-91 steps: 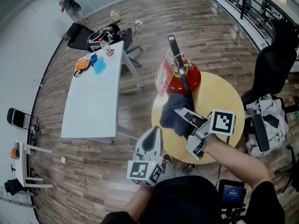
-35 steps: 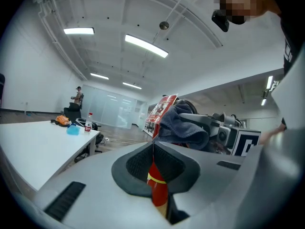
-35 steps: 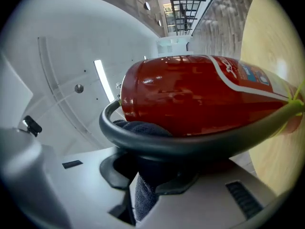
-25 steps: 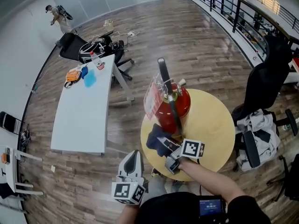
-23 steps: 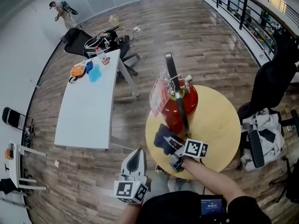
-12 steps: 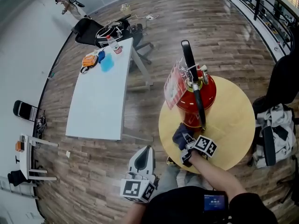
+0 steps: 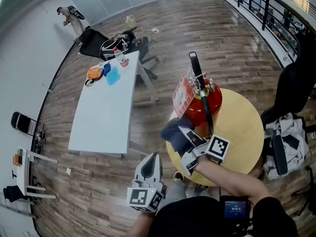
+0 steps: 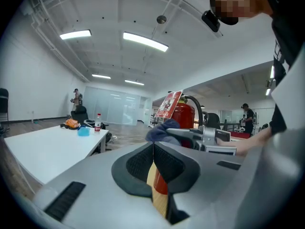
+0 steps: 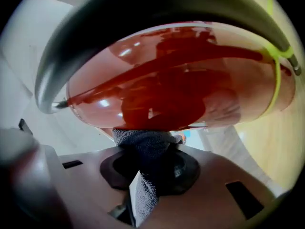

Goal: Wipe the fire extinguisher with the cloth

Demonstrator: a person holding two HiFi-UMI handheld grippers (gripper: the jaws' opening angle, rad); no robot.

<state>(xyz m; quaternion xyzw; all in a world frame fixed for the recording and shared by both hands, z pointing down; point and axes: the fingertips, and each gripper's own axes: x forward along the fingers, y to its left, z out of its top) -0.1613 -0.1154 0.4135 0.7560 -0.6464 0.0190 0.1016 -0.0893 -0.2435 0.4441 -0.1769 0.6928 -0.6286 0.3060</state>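
Observation:
A red fire extinguisher (image 7: 201, 104) with a black hose (image 7: 204, 107) and a hanging tag stands on the round yellow table (image 7: 242, 132). My right gripper (image 7: 181, 135) is shut on a dark blue cloth (image 7: 174, 131) and holds it against the cylinder's near left side. In the right gripper view the cloth (image 9: 145, 147) bunches between the jaws of my right gripper (image 9: 147, 168), pressed to the glossy red body (image 9: 181, 80). My left gripper (image 7: 150, 158) hangs below the table edge, shut and holding nothing. Ahead of my left gripper (image 8: 153, 151) I see the extinguisher (image 8: 185, 116) and the cloth (image 8: 161, 129).
A long white table (image 7: 106, 102) to the left carries a bottle, an orange item and a blue item at its far end. Black office chairs (image 7: 291, 83) stand to the right, one draped with clothes (image 7: 286, 137). A railing runs along the top right. A person (image 7: 69, 16) stands far off.
My right gripper has carried the cloth from low near the extinguisher's base up and left along its side. The left gripper has stayed low and shut.

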